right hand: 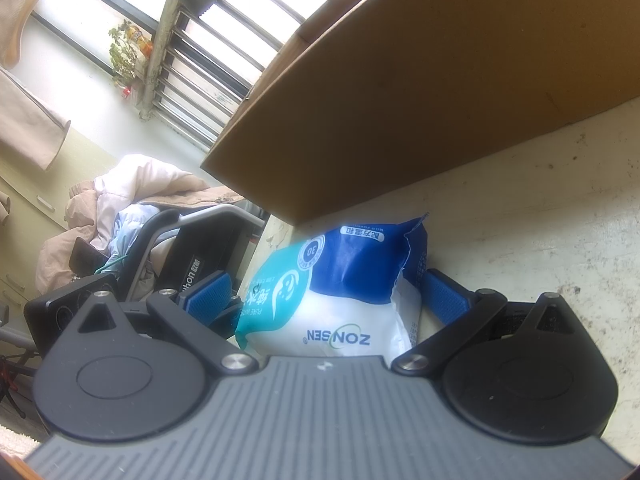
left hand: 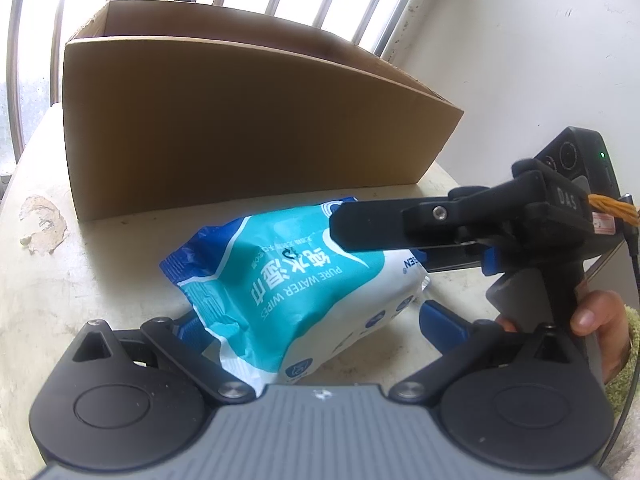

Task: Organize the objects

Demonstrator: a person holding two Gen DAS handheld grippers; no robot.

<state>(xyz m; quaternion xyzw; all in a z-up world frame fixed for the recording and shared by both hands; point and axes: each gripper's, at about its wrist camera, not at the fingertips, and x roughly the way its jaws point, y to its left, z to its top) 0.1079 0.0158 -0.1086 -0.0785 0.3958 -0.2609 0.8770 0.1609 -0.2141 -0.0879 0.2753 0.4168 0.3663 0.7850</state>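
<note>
The wipes (left hand: 280, 280), a soft, crinkly plastic pack in teal, blue and white, lie on the counter (left hand: 60, 280) between the spread fingers of both tools: your left tool (left hand: 308, 320) is open around one end, your right tool (right hand: 324, 292) open around the other. Neither has closed yet, so you're at the grasp. Just ahead stands the open cardboard box (left hand: 240, 120), stiff and plain. Next, I'd judge, squeeze gently and lift over its wall.
</note>
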